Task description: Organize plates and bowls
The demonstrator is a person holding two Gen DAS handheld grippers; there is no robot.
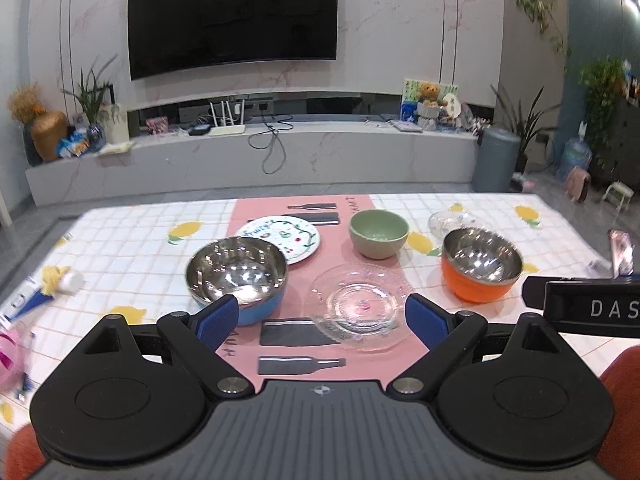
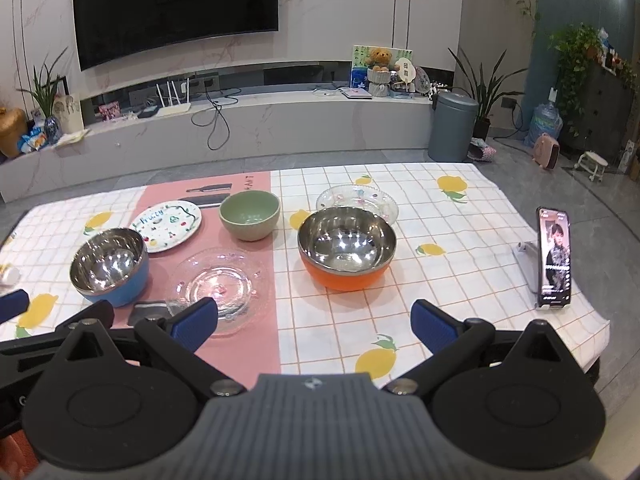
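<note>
On the table stand a blue steel-lined bowl, an orange steel-lined bowl and a green bowl. A white plate with fruit drawings lies behind the blue bowl. A clear glass plate lies on the pink runner, and a second glass plate sits behind the orange bowl. My left gripper is open and empty just before the near glass plate. My right gripper hangs open and empty in front of the orange bowl.
A phone on a stand is near the table's right edge. Small toys and packets lie at the left end. The right gripper's body juts in at right. Beyond the table are a TV bench and a grey bin.
</note>
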